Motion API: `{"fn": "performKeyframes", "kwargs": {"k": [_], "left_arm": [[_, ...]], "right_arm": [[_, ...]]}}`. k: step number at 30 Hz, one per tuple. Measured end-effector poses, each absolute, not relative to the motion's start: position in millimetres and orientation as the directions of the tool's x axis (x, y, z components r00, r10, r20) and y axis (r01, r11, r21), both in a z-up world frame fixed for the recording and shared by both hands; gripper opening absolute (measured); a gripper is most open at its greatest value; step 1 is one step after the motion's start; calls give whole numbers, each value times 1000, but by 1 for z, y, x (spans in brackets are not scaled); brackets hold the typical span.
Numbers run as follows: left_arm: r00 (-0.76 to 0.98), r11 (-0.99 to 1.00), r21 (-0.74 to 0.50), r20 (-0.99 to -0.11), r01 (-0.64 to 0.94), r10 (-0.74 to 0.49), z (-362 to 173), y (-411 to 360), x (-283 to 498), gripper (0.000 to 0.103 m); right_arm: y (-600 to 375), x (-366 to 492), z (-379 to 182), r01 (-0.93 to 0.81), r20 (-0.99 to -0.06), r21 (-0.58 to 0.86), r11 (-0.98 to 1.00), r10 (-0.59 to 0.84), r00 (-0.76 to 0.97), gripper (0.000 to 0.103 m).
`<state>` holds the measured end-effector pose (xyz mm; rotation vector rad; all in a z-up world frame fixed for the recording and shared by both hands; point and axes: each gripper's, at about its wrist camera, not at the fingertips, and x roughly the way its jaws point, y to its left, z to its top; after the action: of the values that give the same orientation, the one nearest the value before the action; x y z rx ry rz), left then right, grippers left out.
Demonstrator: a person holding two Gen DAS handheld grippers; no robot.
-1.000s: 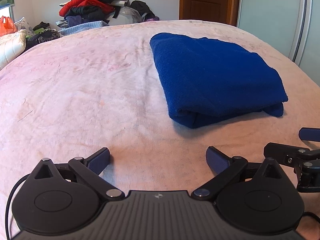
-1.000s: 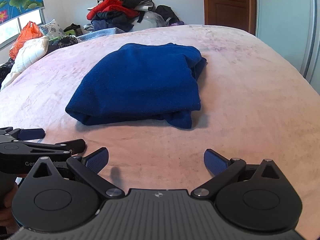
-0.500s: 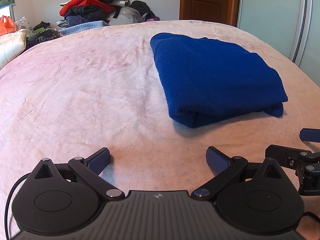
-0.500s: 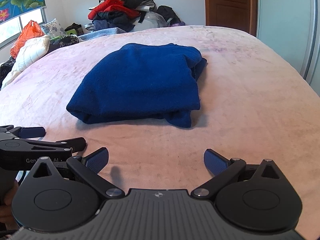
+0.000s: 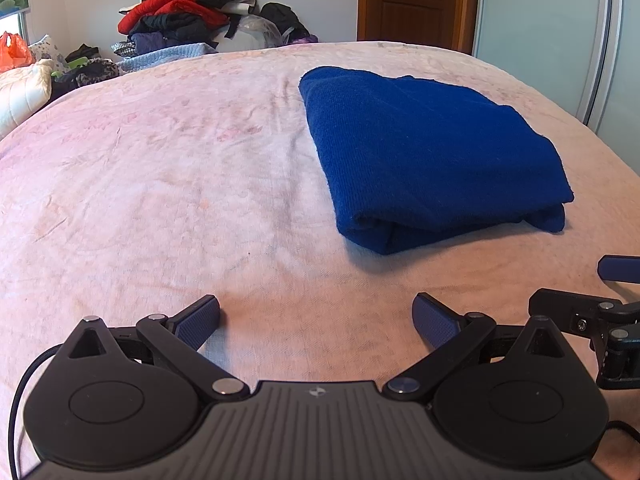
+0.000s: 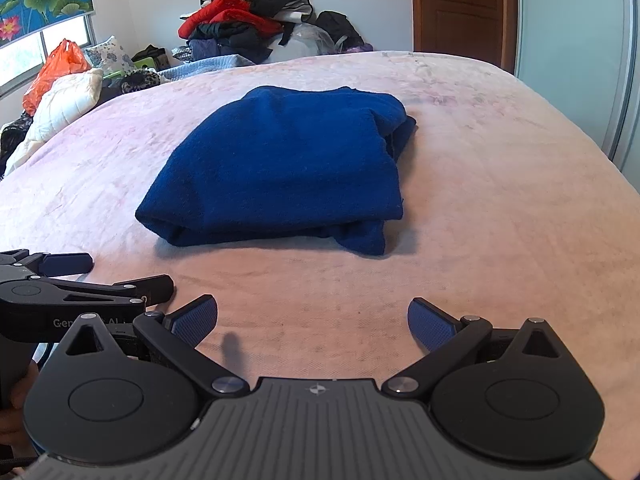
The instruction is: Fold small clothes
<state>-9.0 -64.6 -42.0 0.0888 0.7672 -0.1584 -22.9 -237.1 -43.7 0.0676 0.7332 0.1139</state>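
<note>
A dark blue knitted garment [image 5: 428, 152] lies folded into a thick rectangle on the pink bed cover [image 5: 168, 184]. It also shows in the right wrist view [image 6: 288, 168]. My left gripper [image 5: 316, 320] is open and empty, low over the cover, near and left of the garment's near edge. My right gripper [image 6: 312, 322] is open and empty, in front of the garment's near edge. Each gripper shows at the edge of the other's view, the right one [image 5: 600, 312] and the left one [image 6: 80, 280].
A heap of unfolded clothes [image 6: 248, 24] sits past the bed's far end. A white quilted pillow [image 6: 60, 108] and an orange bag [image 6: 56, 68] lie at the far left. A wooden door [image 6: 460, 8] and a sliding wardrobe panel [image 5: 560, 20] stand at the right.
Both grippers have drifted very slightly back from the garment. The garment has not moved and both grippers stay open.
</note>
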Motion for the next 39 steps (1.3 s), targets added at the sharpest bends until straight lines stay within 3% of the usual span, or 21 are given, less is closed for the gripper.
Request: {"fn": "performKeyframes", "kwargs": {"k": [39], "left_arm": [[709,983,19,-695,181,-117,-44,-64,-8,103]], "right_arm": [[-236,-23,-45,-85,-665,100,991,130,735,103]]}}
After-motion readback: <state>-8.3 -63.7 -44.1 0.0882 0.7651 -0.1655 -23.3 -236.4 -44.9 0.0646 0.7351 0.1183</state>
